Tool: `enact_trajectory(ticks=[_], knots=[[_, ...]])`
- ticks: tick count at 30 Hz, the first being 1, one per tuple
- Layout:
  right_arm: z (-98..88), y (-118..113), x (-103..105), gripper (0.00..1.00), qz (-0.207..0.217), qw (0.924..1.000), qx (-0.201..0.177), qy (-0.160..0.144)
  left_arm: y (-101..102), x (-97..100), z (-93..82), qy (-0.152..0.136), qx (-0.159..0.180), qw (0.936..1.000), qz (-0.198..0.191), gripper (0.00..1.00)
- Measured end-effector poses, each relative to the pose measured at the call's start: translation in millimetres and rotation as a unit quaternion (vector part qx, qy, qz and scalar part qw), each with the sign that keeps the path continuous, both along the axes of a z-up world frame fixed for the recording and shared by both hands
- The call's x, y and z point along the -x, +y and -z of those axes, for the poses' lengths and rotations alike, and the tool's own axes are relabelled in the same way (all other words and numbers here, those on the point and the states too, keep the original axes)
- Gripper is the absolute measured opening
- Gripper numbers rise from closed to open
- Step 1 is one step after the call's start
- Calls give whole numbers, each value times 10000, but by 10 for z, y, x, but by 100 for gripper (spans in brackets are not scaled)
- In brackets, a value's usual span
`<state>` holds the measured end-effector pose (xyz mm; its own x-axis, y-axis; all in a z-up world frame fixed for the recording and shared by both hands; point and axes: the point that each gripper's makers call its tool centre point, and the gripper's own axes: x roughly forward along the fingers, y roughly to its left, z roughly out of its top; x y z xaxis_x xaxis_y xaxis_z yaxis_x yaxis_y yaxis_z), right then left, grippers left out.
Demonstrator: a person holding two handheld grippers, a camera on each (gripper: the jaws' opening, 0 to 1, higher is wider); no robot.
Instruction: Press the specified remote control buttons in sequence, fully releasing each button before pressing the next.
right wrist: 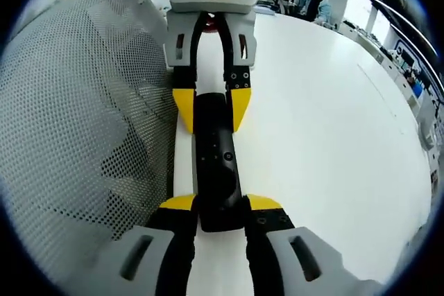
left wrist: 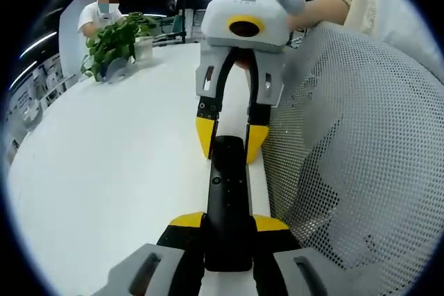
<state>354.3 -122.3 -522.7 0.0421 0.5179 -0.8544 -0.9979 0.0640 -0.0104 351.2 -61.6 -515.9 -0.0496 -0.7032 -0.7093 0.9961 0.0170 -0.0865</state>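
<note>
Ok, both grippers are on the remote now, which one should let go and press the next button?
Right, probably. The right gripper only pinches the end of the remote with its tips; the left gripper holds it deeper, so it can steady it.

Black remote control (left wrist: 227,199) (right wrist: 215,171): long, slim, matte bar with rounded ends. Lies flat on the white tabletop, face up, just beside the edge of a grey perforated mesh surface. Carries a small round button and faint markings along its top face; labels too small to read. Held at both ends: near end between the yellow-tipped jaws at the bottom of the left gripper view, far end between the yellow tips of the opposite gripper, and the same mirrored in the right gripper view.
</note>
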Motion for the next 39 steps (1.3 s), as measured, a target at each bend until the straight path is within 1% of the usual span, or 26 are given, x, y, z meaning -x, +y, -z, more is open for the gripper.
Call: enact_trajectory(ticks=[2, 3, 4, 6, 9, 12, 14, 15, 17, 19, 21, 24, 25, 26, 28, 29, 30, 31, 32, 33, 34, 36, 37, 39], knots=[[4, -53, 3, 26, -46, 10000, 40, -37, -1, 2, 0, -24, -17, 10000, -17, 25], [2, -55, -3, 26, -15, 10000, 21, -33, 0, 1, 0, -25, -8, 10000, -32, 25], [-1, -48, -6, 26, 101, 9999, -10, -2, -2, -1, 0, -5, 10, 10000, -62, 25], [0, -47, -3, 26, 88, 10000, -17, -31, -2, -3, 1, 6, 22, 10000, -95, 25], [1, -48, -8, 25, 160, 9998, -82, 2, -6, -3, 0, 4, 42, 9999, -127, 25], [-2, -43, -6, 25, 126, 9999, -101, -1, -12, -1, -4, 43, 66, 9997, -252, 25], [-3, -39, -5, 25, 82, 9999, -78, 5, -12, 8, -6, 70, 71, 9996, -258, 27], [-3, -36, -11, 25, 76, 10000, -60, 22, -14, 9, -10, 127, 83, 9995, -286, 28], [-6, -36, -13, 25, 82, 9999, -53, 26, -22, 0, -31, 402, 155, 9978, -511, 33], [-6, -38, -11, 25, 116, 9999, -78, 37, -26, -53, -50, 496, 183, 9960, -718, 45], [-7, -40, -11, 25, 129, 9999, -101, 34, -21, -107, -58, 439, 187, 9952, -852, 57], [-4, -40, -14, 25, 168, 9998, -106, 36, -46, -134, -100, 460, 305, 9938, -968, 66], [-6, -40, -12, 25, 175, 9998, -98, 34, -71, -146, -144, 463, 409, 9930, -1005, 68], [-6, -40, -12, 25, 188, 9998, -99, 37, -123, -173, -215, 462, 619, 9911, -1082, 72], [-7, -40, -12, 25, 205, 9997, -110, 42, -190, -229, -334, 476, 955, 9862, -1265, 84], [-9, -40, -12, 25, 224, 9997, -125, 42, -228, -258, -423, 572, 1182, 9814, -1403, 90], [-9, -39, -12, 25, 247, 9996, -135, 44, -250, -293, -487, 600, 1347, 9775, -1511, 98], [-9, -39, -11, 25, 266, 9995, -144, 45, -268, -363, -584, 566, 1564, 9719, -1664, 100], [-8, -39, -11, 25, 275, 9995, -149, 45, -271, -391, -646, 542, 1673, 9698, -1688, 100], [-6, -40, -12, 25, 299, 9994, -151, 53, -272, -451, -757, 515, 1891, 9637, -1815, 100], [-7, -39, -13, 25, 313, 9994, -153, 52, -262, -495, -830, 469, 2014, 9595, -1912, 100], [-8, -39, -11, 25, 340, 9993, -153, 50, -219, -569, -960, 299, 2143, 9549, -2032, 100], [-9, -39, -10, 25, 348, 9993, -155, 52, -170, -622, -1054, 129, 2177, 9526, -2119, 100], [-7, -40, -12, 25, 356, 9992, -163, 58, -101, -675, -1184, -86, 2225, 9485, -2254, 100]])
